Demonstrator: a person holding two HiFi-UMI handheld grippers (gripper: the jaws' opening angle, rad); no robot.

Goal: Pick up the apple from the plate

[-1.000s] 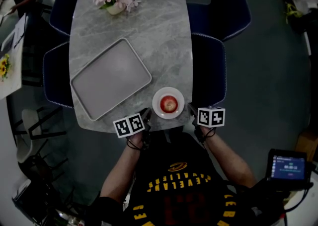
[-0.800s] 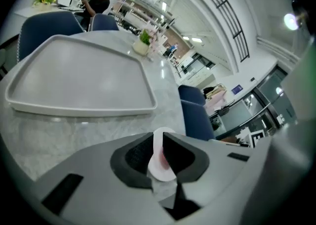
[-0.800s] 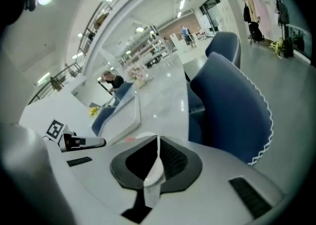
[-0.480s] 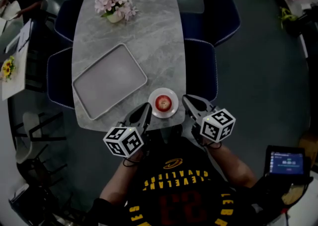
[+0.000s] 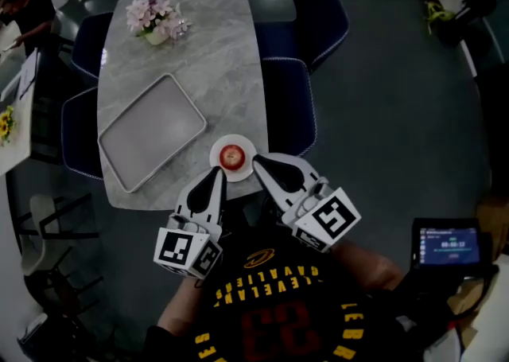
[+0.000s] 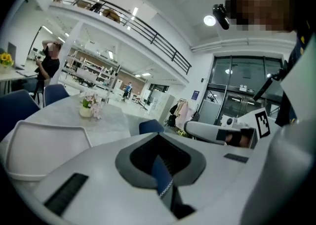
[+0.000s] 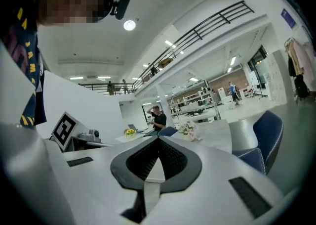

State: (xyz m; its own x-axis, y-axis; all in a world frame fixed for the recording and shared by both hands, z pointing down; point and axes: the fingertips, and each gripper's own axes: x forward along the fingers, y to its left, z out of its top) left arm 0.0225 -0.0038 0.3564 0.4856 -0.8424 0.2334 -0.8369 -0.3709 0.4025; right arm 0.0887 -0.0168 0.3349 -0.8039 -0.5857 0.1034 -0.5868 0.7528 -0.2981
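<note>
Plainly, the left tool (image 5: pixel 216 174) has its jaws closed tip to tip, and the left gripper view (image 6: pixel 157 140) shows nothing between them. The right tool (image 5: pixel 259 162) looks the same: in the right gripper view (image 7: pixel 159 141) its jaws meet at the tip and hold nothing. Both tools point away from the person and lie roughly level, each with its marker cube at the rear, the left cube (image 5: pixel 188 251) and the right cube (image 5: pixel 327 219).

In the head view the two tips sit on either side of the near rim of a small white plate (image 5: pixel 245 146), the left one lower left of it and the right one lower right. The apple (image 5: pixel 231 154), red, rests in the middle of that plate, untouched by either tool. The plate stands at the near edge of the grey marbled tabletop (image 5: pixel 215 58).

A pale rectangular tray (image 5: pixel 151 131) lies just left of the plate, set at an angle. A pot of pink flowers (image 5: pixel 153 17) stands at the far end. Dark blue chairs (image 5: pixel 290 106) line the tabletop's right side.
</note>
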